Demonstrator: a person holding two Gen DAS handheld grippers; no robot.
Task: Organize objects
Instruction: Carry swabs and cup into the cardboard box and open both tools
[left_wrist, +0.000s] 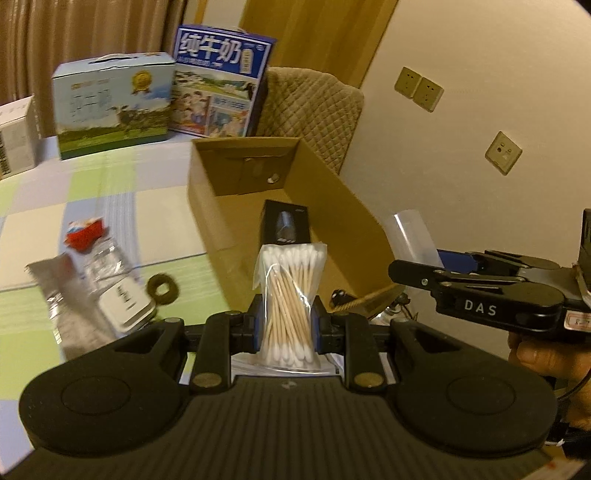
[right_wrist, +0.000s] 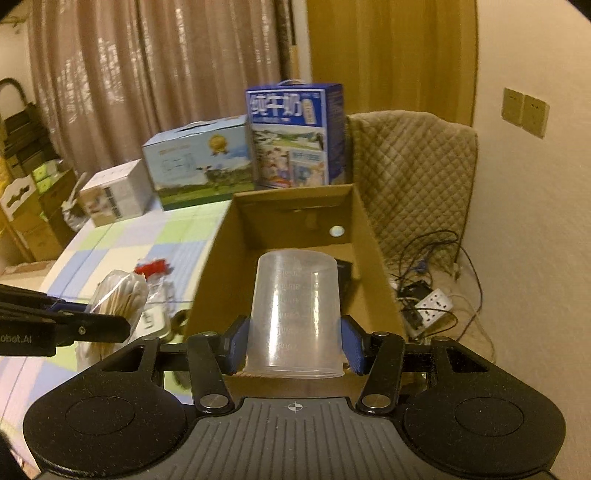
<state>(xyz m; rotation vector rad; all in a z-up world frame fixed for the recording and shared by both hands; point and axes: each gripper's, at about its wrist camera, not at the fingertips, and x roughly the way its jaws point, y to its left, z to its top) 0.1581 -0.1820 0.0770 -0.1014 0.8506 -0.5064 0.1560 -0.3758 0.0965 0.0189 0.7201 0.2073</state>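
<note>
My left gripper (left_wrist: 287, 328) is shut on a clear bag of cotton swabs (left_wrist: 290, 299), held upright in front of an open cardboard box (left_wrist: 207, 192). A black carton (left_wrist: 284, 221) lies inside the box. My right gripper (right_wrist: 294, 341) is shut on a clear plastic measuring cup (right_wrist: 293, 314), held upside down above the near end of the same box (right_wrist: 210, 277). The right gripper also shows at the right of the left wrist view (left_wrist: 410, 273), with the cup (left_wrist: 410, 236) behind it. The swab bag also shows at the left of the right wrist view (right_wrist: 118, 299).
On the checkered table (left_wrist: 110, 192) lie a clear packet with a red top (left_wrist: 88, 240), a white tin (left_wrist: 125, 299) and a dark ring (left_wrist: 162, 288). Milk cartons (left_wrist: 110, 103) (left_wrist: 221, 81) stand at the back. A quilted chair (right_wrist: 410, 177) and cables with a power strip (right_wrist: 432, 302) are to the right.
</note>
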